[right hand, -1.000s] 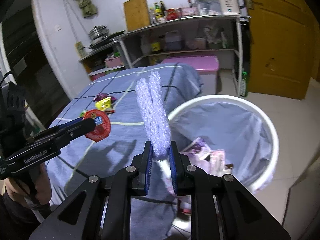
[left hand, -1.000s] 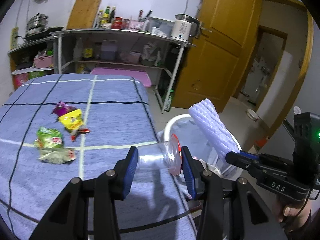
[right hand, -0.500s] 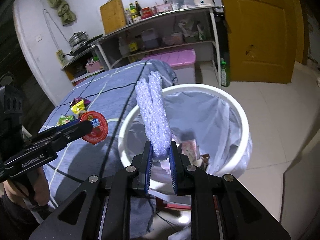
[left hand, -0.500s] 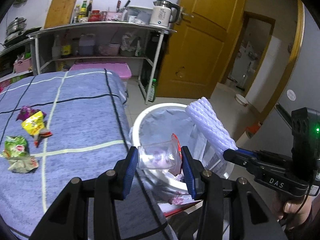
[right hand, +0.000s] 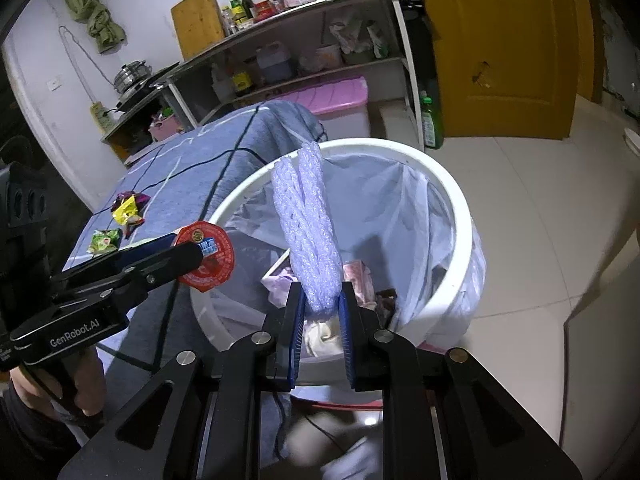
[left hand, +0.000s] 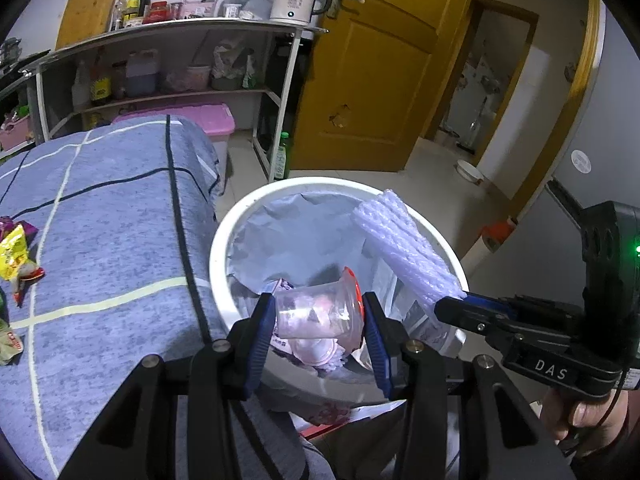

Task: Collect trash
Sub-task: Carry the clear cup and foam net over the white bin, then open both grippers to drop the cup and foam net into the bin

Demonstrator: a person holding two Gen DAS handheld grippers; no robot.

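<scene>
My left gripper (left hand: pixel 318 312) is shut on a clear plastic cup (left hand: pixel 316 312) with a red foil lid, held sideways over the near rim of the white trash bin (left hand: pixel 218 240). The cup's red lid (right hand: pixel 208 256) shows in the right wrist view. My right gripper (right hand: pixel 320 312) is shut on a white foam net sleeve (right hand: pixel 308 236), held upright over the bin (right hand: pixel 460 208). The sleeve (left hand: pixel 404 248) also shows in the left wrist view, above the bin's right side. The bin has a plastic liner and holds wrappers.
A table with a blue checked cloth (left hand: pixel 112 240) stands left of the bin, with snack wrappers (right hand: pixel 126 208) on it. A metal shelf rack (left hand: pixel 168 40), a pink box (left hand: pixel 208 120) and a yellow door (left hand: pixel 380 60) stand behind. Tiled floor lies to the right.
Both grippers have moved from over the table to over the bin, carrying the cup and the foam sleeve. Both stay shut on them.
</scene>
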